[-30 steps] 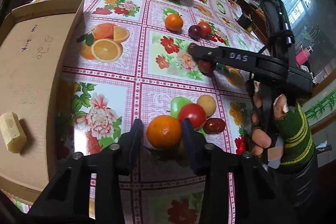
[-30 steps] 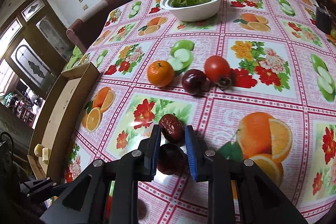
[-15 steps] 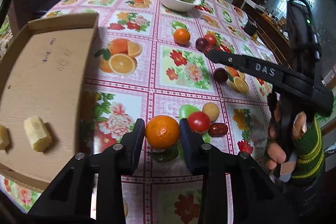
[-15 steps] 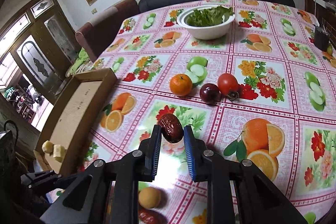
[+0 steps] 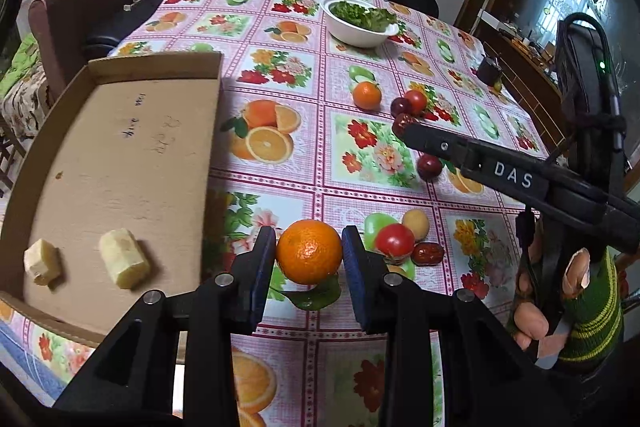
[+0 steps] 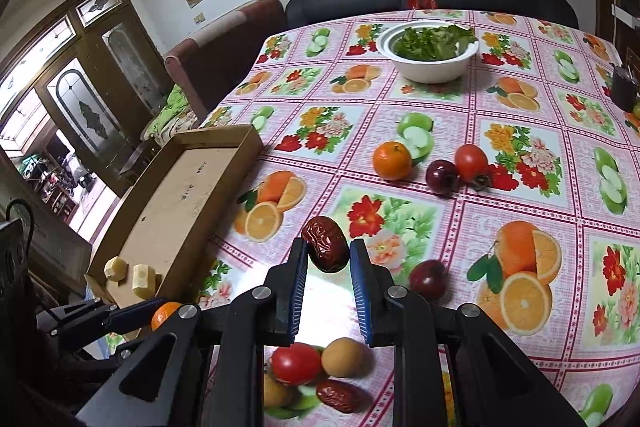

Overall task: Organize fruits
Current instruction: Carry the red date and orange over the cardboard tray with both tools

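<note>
The left gripper (image 5: 308, 259) pinches a mandarin (image 5: 309, 251) above the table; the right gripper (image 6: 328, 259) pinches a red date (image 6: 325, 243). I think the round mandarin may slip before the cardboard tray (image 5: 120, 163). The tray holds two pale chunks (image 5: 124, 264); one more mandarin (image 5: 366, 95) waits.

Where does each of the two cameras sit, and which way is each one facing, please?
Left wrist: on the left gripper, looking down its jaws at a held orange, the cardboard tray leftward; the right gripper and a hand show.
Right wrist: on the right gripper, looking over a held date toward the bowl; the left gripper shows.
Shared: tray, bowl, tablecloth.
</note>
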`<action>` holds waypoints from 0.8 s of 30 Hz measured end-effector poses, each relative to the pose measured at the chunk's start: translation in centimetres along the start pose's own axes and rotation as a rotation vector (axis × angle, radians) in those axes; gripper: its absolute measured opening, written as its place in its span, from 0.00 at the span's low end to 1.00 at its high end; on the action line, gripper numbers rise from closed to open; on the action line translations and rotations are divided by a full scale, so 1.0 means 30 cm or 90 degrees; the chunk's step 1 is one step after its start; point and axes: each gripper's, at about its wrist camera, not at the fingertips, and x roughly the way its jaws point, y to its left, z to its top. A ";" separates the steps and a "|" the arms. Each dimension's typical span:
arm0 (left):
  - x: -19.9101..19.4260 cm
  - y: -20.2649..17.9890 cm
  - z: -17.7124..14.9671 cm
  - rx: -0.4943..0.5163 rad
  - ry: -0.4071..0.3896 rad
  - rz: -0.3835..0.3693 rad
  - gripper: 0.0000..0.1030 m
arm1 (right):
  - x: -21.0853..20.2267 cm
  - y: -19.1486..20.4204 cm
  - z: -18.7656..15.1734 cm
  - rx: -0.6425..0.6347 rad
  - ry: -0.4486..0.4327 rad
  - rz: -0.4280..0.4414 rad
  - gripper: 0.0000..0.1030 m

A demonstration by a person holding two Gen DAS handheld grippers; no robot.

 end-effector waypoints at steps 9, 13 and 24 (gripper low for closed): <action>-0.035 0.062 0.010 -0.019 -0.018 0.043 0.31 | 0.004 0.054 -0.004 -0.017 0.007 0.006 0.22; -0.050 0.103 0.014 -0.033 -0.026 0.052 0.31 | 0.009 0.085 -0.002 -0.027 0.010 0.010 0.21; -0.095 0.287 0.031 -0.096 -0.047 0.095 0.31 | 0.058 0.231 0.004 -0.066 0.024 0.048 0.21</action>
